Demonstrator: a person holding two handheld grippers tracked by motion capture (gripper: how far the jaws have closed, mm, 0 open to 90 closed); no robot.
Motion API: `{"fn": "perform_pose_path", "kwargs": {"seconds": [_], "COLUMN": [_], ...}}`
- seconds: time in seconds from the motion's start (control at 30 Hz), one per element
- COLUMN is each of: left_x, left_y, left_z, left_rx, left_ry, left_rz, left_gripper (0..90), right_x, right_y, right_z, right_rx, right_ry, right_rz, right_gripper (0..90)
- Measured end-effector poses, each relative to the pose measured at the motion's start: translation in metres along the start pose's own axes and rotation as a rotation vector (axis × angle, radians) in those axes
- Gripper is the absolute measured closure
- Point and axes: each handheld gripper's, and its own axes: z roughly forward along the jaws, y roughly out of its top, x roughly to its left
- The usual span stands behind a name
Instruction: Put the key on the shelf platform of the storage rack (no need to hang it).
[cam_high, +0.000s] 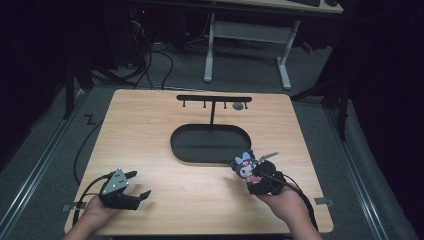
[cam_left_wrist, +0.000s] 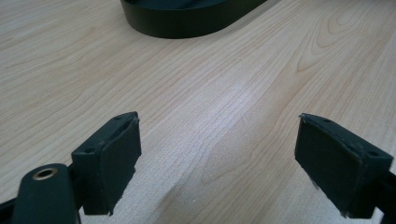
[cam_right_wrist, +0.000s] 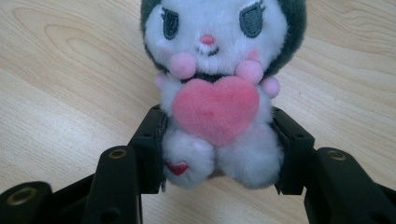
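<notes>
The right hand-held gripper (cam_right_wrist: 219, 154) is closed on one plush keychain toy (cam_right_wrist: 219, 88), its two pads pressing the lower body from either side, just below the pink heart. In the high view the toy (cam_high: 244, 165) sits upright in the gripper (cam_high: 257, 181) near the right front of the wooden surface (cam_high: 165, 125), just short of the black oval tray (cam_high: 210, 144). A metal clasp (cam_high: 267, 156) projects from the toy toward the upper right.

The left hand-held gripper (cam_high: 134, 186) is open and empty, resting low over the left front of the surface; its own view shows bare wood between the pads (cam_left_wrist: 109, 161).

The step in hand appears to be carrying the toy toward the T-shaped hanger stand (cam_high: 214, 99) that rises from the tray.

Procedure, as judged:
1. Maintain the grip on the lower body; soft plush can slip if pressure is eased.
2. Keep the clasp free and pointing toward the crossbar, clear of the pads.
3. Raise the toy above the tray rim before moving forward.
4. Use the idle left gripper to steady the clasp if it swings.

Count: one plush toy, one clasp, one tray, one stand with four small pegs under its crossbar, one small round grey item (cam_high: 238, 106) at the bar's right end, two grippers.
</notes>
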Motion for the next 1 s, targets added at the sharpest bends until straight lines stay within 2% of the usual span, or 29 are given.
{"fn": "perform_pose_path", "kwargs": {"seconds": [0.4,1.0], "left_x": [0.000,-0.001], "left_y": [0.000,0.000], "left_z": [0.000,0.000], "left_rx": [-0.001,-0.002], "left_ry": [0.001,0.001], "left_rz": [0.002,0.005], "left_gripper": [15.5,15.5], "right_x": [0.001,0.007], "right_y": [0.012,0.040], "right_z": [-0.006,-0.003], "right_rx": [-0.021,-0.046], "right_ry": [0.003,0.010], "right_rz": [-0.002,-0.012], "right_gripper": [48.0,48.0]}}
